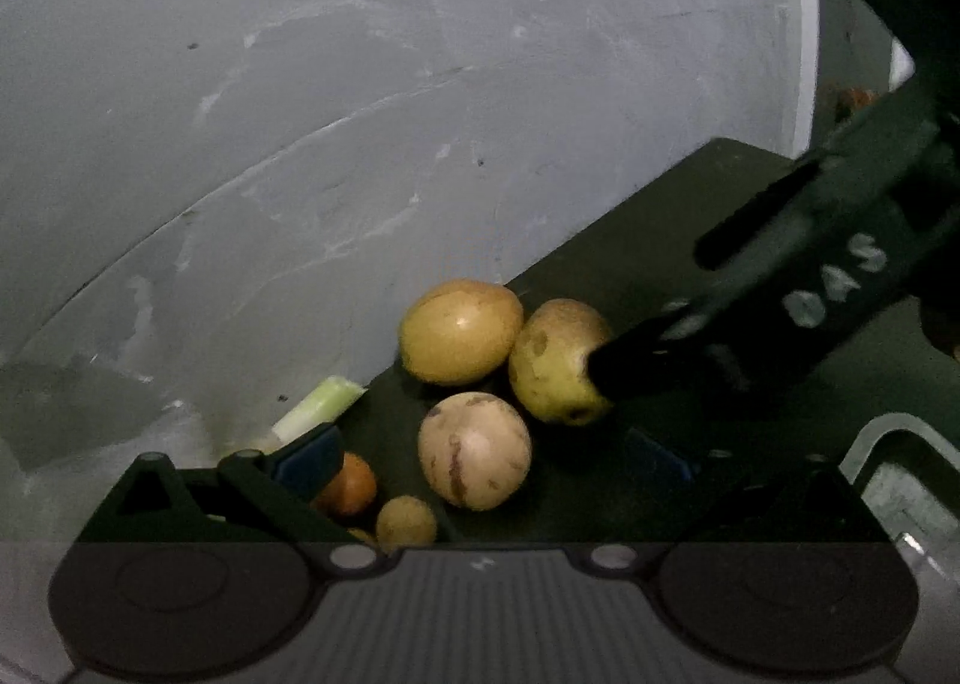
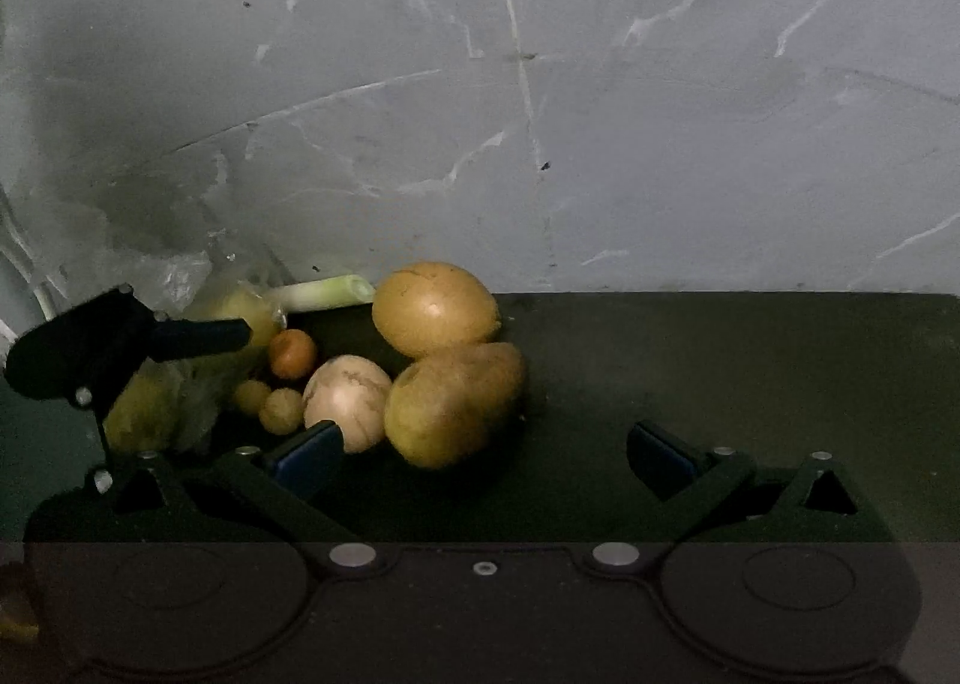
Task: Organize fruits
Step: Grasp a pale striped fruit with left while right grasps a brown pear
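Note:
A cluster of fruit lies on a dark green surface (image 2: pixel 720 372) against a grey wall. In the right wrist view my right gripper (image 2: pixel 483 456) is open, and a spotted yellow fruit (image 2: pixel 450 402) sits between its fingers, close to the left pad. Behind it is a round yellow fruit (image 2: pixel 435 309), with a pale striped fruit (image 2: pixel 348 399) to its left. My left gripper (image 1: pixel 483 459) is open low around the pale striped fruit (image 1: pixel 474 450). In the left wrist view a right gripper finger (image 1: pixel 648 354) touches the spotted fruit (image 1: pixel 558 360).
A small orange fruit (image 2: pixel 292 353), two small yellowish balls (image 2: pixel 282 411) and a green onion stalk (image 2: pixel 327 291) lie to the left. A crumpled plastic bag (image 2: pixel 174 276) holds more yellow fruit there. The scratched grey wall (image 2: pixel 540 114) is close behind. A metal bracket (image 1: pixel 900 480) is at the right.

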The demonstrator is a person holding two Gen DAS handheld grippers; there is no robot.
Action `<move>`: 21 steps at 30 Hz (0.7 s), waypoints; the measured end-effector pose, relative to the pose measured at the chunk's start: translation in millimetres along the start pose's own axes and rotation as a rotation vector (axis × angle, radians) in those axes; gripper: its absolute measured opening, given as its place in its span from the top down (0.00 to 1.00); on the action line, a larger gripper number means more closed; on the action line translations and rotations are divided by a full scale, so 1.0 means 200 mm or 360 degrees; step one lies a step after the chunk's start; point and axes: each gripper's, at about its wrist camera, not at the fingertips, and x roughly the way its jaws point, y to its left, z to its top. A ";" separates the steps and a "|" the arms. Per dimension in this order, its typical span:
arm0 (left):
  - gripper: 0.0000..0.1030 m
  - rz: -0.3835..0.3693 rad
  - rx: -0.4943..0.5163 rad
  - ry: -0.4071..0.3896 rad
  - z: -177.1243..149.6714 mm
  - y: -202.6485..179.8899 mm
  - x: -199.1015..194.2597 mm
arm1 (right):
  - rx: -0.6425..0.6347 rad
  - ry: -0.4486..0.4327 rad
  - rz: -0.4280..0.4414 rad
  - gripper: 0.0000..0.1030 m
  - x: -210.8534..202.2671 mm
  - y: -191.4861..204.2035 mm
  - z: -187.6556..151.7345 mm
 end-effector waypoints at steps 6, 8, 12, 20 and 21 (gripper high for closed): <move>0.10 -0.0008 0.0117 0.0045 0.00 -0.04 0.05 | 0.0038 0.0026 0.0019 0.11 0.07 -0.01 0.06; 0.12 -0.0010 0.0141 0.0060 0.00 -0.04 0.06 | 0.0059 0.0039 0.0032 0.13 0.09 -0.02 0.07; 0.18 -0.0029 0.0127 0.0081 0.00 -0.03 0.08 | 0.0082 0.0077 0.0063 0.17 0.13 -0.02 0.08; 0.35 -0.0022 0.0057 0.0137 0.01 0.00 0.13 | 0.0054 0.0139 0.0058 0.25 0.20 0.01 0.08; 0.36 -0.0023 0.0056 0.0140 0.01 0.00 0.13 | 0.0052 0.0147 0.0052 0.26 0.21 0.01 0.08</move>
